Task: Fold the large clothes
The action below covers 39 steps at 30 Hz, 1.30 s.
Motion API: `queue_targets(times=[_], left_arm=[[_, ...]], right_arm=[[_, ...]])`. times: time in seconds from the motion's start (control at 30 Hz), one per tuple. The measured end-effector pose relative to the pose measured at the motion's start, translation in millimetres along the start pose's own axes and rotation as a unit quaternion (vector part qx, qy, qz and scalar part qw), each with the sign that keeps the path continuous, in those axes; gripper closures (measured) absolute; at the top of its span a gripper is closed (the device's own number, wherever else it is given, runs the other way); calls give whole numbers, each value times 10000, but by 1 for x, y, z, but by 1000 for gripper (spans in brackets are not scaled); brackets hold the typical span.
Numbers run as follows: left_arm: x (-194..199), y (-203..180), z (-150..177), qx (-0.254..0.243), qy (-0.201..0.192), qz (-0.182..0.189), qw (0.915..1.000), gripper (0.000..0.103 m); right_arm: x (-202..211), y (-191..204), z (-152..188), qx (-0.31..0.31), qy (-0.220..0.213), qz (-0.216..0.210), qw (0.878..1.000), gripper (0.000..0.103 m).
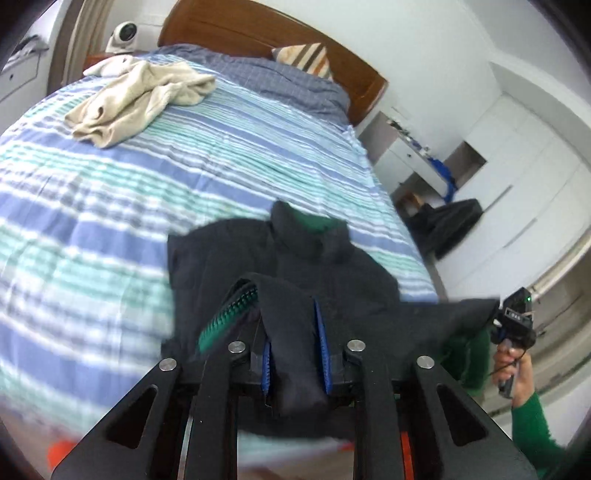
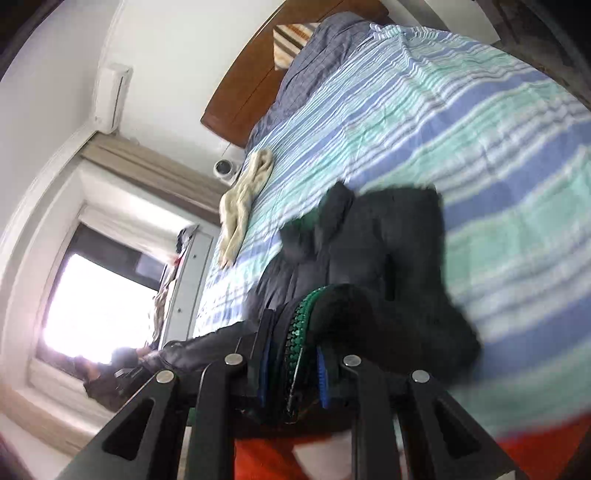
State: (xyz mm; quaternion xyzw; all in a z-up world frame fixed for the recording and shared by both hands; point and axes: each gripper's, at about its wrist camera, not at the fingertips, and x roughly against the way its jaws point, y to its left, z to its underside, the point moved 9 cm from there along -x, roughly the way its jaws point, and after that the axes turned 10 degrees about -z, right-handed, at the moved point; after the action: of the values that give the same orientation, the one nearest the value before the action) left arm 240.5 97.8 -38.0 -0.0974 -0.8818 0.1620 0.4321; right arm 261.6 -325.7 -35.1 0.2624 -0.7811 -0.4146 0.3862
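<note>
Jaws of the left gripper (image 1: 295,350) were closed on a dark fold of the black jacket (image 1: 295,258), the cloth pinched between the blue pads and hanging below them. Jaws of the right gripper (image 2: 291,373) were likewise clamped on the jacket (image 2: 380,251), here along its green zipper (image 2: 299,332). The jacket lay at the near edge of the bed (image 1: 147,177), collar toward 12 o'clock in the left wrist view, with its green lining (image 1: 314,220) showing at the neck. Its lower part was lifted off the striped blue, white and teal bedspread (image 2: 480,129) by both grippers.

At 10 o'clock in the left wrist view a crumpled cream garment (image 1: 136,99) lay well apart from the jacket, near the far side of the bed. A striped pillow (image 1: 306,59) leaned against the wooden headboard (image 1: 258,26) at 12 o'clock, with a white camera (image 1: 123,35) on the nightstand at 11 o'clock. At 3 o'clock stood white cupboards (image 1: 517,177) and a dark heap (image 1: 443,225) on the floor. At 4 o'clock the person's right hand (image 1: 513,365), in a green sleeve, held the other gripper's handle. In the right wrist view a bright window (image 2: 99,306) filled 8 o'clock, beneath an air conditioner (image 2: 112,98) at 10 o'clock. Motion blur softened the bedspread in both views.
</note>
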Motion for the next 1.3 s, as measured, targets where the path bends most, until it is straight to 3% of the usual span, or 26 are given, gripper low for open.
queue_targets(times=[0.07, 0.1, 0.17, 0.2, 0.27, 0.3, 0.4, 0.43, 0.47, 0.53, 0.6, 0.67, 0.7, 0.77, 0.8, 0.83, 0.87, 0.9, 0.93, 0.97, 1.0, 1.07, 1.17, 1.3], left_arm=[[-37, 6, -8, -77, 71, -200, 9997, 73], [-61, 8, -14, -145, 97, -346, 9992, 63], [-96, 19, -15, -239, 121, -680, 9973, 35], [-108, 27, -13, -254, 147, -843, 9960, 14], [-135, 50, -4, -114, 396, -1138, 9926, 11], [-141, 56, 1, 33, 545, -1131, 9921, 13], [-120, 59, 1, 607, 633, -543, 9947, 14], [-107, 57, -5, 684, 513, -304, 9959, 13], [-94, 54, -11, 688, 354, -94, 9970, 11], [-73, 52, -22, 481, 70, 5, 9988, 4], [-72, 52, -25, 73, -8, -207, 9998, 3], [-96, 51, -14, -328, 401, -370, 9980, 2], [-115, 52, -6, -473, 775, -441, 9949, 2], [-146, 60, 11, -634, 1274, -926, 9855, 4], [-157, 65, 17, -680, 1373, -1143, 9816, 14], [-164, 64, 21, -671, 1434, -1108, 9811, 28], [-163, 60, 21, -577, 1416, -930, 9839, 37], [-158, 59, 17, -545, 1282, -1010, 9851, 49], [-151, 58, 13, -600, 1162, -1092, 9854, 71], [-144, 55, 8, -713, 1053, -1162, 9851, 81], [-135, 52, 1, -777, 937, -1139, 9860, 88], [-113, 42, -17, -764, 598, -1052, 9897, 90], [-91, 29, -53, -529, -17, -955, 9940, 90], [-105, 21, -91, -325, -637, -1321, 9886, 90]], right_arm=[[-18, -22, -16, -152, -94, 53, 9998, 83], [-33, -42, -26, -357, -243, 113, 9990, 83], [-50, -69, -32, -636, -339, 162, 9973, 81], [-60, -88, -32, -876, -419, 203, 9951, 81], [-80, -122, -26, -1434, -432, 172, 9886, 64], [-85, -136, -22, -1729, -484, 132, 9837, 61], [-82, -145, -22, -2246, -820, -184, 9708, 53], [-76, -137, -24, -2250, -851, -332, 9701, 39], [-72, -127, -28, -2148, -837, -439, 9721, 20], [-63, -102, -40, -1593, -725, -436, 9836, 6], [-60, -84, -48, -745, -479, 142, 9960, 6], [-72, -73, -51, 317, -85, 949, 9949, 6], [-86, -72, -47, 944, 243, 1366, 9858, 6], [-111, -88, -40, 1510, 695, 1984, 9659, 6], [-116, -100, -36, 1565, 800, 2228, 9589, 6], [-125, -109, -33, 1546, 849, 2414, 9543, 7], [-131, -110, -30, 1558, 847, 2376, 9550, 19], [-132, -107, -26, 1654, 825, 2332, 9547, 31], [-132, -102, -28, 1783, 764, 2445, 9501, 65], [-126, -96, -27, 1915, 720, 2523, 9458, 87], [-122, -88, -30, 2020, 682, 2562, 9428, 89], [-110, -68, -44, 2271, 445, 2623, 9368, 92], [-94, -31, -76, 2401, -100, 2524, 9373, 92], [-97, -3, -119, 2654, -668, 2734, 9221, 92]])
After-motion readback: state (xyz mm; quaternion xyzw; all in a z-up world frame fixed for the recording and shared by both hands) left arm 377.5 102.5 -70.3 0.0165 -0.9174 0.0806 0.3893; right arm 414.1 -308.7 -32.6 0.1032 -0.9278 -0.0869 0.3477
